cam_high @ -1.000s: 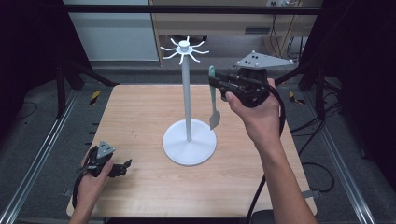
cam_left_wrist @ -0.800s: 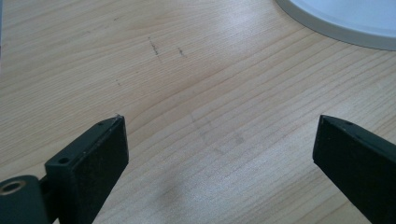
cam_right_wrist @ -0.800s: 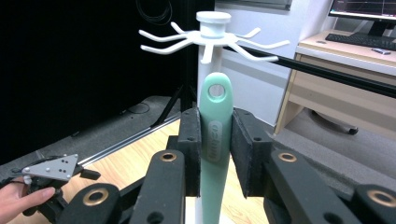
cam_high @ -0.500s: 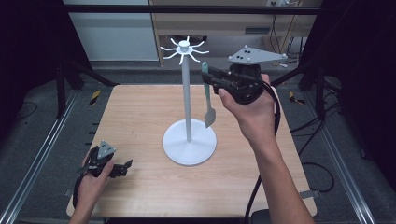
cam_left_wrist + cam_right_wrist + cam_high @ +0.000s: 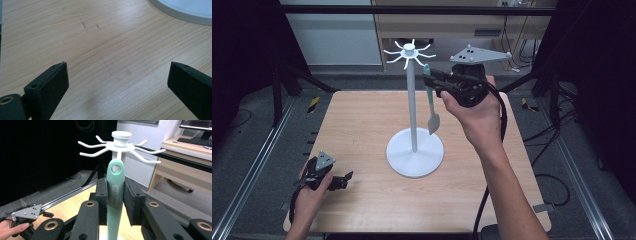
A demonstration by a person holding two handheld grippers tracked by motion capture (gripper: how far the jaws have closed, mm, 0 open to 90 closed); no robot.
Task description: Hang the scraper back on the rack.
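Because the hole in the handle must meet a hook, I hold my right claw (image 5: 115, 202) clamped on the spatula (image 5: 115, 195), upright just beside the rack (image 5: 410, 55); my left claw (image 5: 117, 80) rests wide open and empty on the desk (image 5: 362, 125).

The hook stand (image 5: 414, 150) sits on the counter (image 5: 362, 125), about at its middle. The left gripper (image 5: 343, 180) lies low at the counter's near left corner, well apart from the stand's base. The right gripper (image 5: 428, 76) is raised just right of the stand's pole, near the hooks (image 5: 409, 52), and the spatula (image 5: 431, 100) hangs down from its fingers (image 5: 132, 200) beside the pole.
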